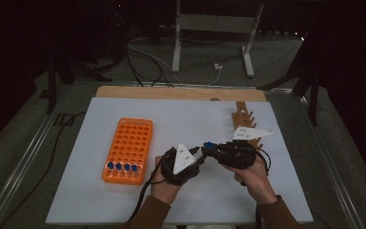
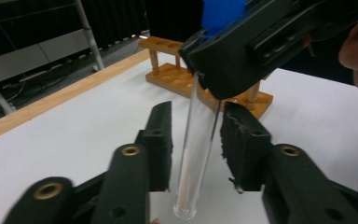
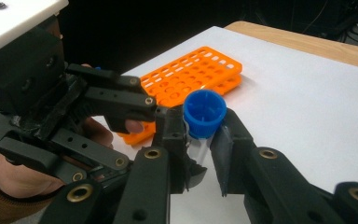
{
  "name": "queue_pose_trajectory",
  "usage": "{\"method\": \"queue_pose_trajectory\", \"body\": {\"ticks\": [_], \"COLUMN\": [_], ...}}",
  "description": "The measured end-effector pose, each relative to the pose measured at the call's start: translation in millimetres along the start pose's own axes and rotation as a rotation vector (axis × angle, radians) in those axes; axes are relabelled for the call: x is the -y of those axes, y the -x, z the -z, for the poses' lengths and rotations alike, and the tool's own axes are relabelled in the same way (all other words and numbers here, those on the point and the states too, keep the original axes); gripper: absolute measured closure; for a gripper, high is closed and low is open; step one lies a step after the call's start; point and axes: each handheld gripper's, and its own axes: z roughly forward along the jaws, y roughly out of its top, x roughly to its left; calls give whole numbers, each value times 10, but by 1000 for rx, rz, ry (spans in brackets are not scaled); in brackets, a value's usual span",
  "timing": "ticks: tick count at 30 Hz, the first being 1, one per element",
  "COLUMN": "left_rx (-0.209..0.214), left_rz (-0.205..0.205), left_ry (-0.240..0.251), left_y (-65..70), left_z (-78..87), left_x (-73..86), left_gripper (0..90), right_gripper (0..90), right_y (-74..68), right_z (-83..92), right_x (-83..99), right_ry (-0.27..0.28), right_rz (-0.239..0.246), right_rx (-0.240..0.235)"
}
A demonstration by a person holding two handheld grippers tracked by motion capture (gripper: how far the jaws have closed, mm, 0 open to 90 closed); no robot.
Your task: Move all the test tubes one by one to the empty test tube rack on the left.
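Test tube with blue cap is held in the air above the white mat, between the two grippers near the middle of the table. Right gripper is clamped on it just under the cap; jaws closed on the glass from both sides. In the left gripper view the tube hangs tilted from that grip, clear body running down between the left gripper's jaws, rounded bottom end nearest the camera.

Left gripper: jaws straddle the lower part of the tube. A narrow gap shows on each side of the glass, pads not pressing on it, so not gripping.

In the high view both grippers meet tip to tip in front of the person's hands, left one at the left, right one at the right, blue cap visible between them.

Orange rack lies flat on the mat to the left of the grippers, well apart from them. Its near row holds four tubes with blue caps; the other holes look empty.

Wooden rack stands on the mat's right side, beyond the right gripper.
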Motion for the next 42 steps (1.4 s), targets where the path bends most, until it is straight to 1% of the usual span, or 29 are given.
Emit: {"method": "queue_pose_trajectory", "body": {"ticks": [2, 4, 8, 11, 15, 18, 20, 24, 25, 27, 29, 31, 33, 36, 42], "left_rx": [2, 6, 20, 17, -5, -24, -30, -43, -46, -47, -51, -57, -68, -79, -95], "left_rz": [-2, -2, -2, 7, 26, 62, 72, 84, 92, 104, 113, 118, 121, 153, 192], "left_ry": [1, 3, 5, 0, -17, -24, -22, -20, -17, -11, -7, -7, -7, 7, 31], "left_y": [1, -4, 2, -17, -66, -132, -158, -195, -204, -226, -244, -265, -313, -396, -519], "left_z": [0, 4, -1, -4, -5, -2, 10, 45, 54, 80, 119, 155, 202, 269, 409], "left_x": [2, 2, 4, 4, 11, 31, 38, 37, 35, 32, 27, 24, 27, 37, 50], "left_gripper": [728, 754, 777, 778, 778, 779, 779, 779, 779, 779, 779, 779, 779, 779, 779], "right_gripper": [765, 765, 752, 637, 509, 424, 355, 240, 211, 154, 141, 99, 70, 31, 0], "right_y": [-1, 1, 5, 16, 65, 114, 140, 171, 175, 186, 203, 232, 261, 312, 402], "right_z": [-4, -8, -7, 0, 34, 56, 67, 81, 83, 83, 88, 103, 119, 141, 180], "right_x": [0, 2, -1, -3, -6, -8, -6, -7, -8, -10, -4, 1, 4, 14, 67], "right_ry": [-1, -2, -4, 6, 19, 24, 23, 22, 21, 12, 4, 4, 4, 10, 14], "right_rz": [0, -2, -2, 4, -1, -15, -22, -26, -27, -24, -19, -22, -21, -28, -41], "right_rx": [-1, -4, -6, -5, -11, -10, 7, 56, 68, 110, 147, 165, 186, 212, 250]}}
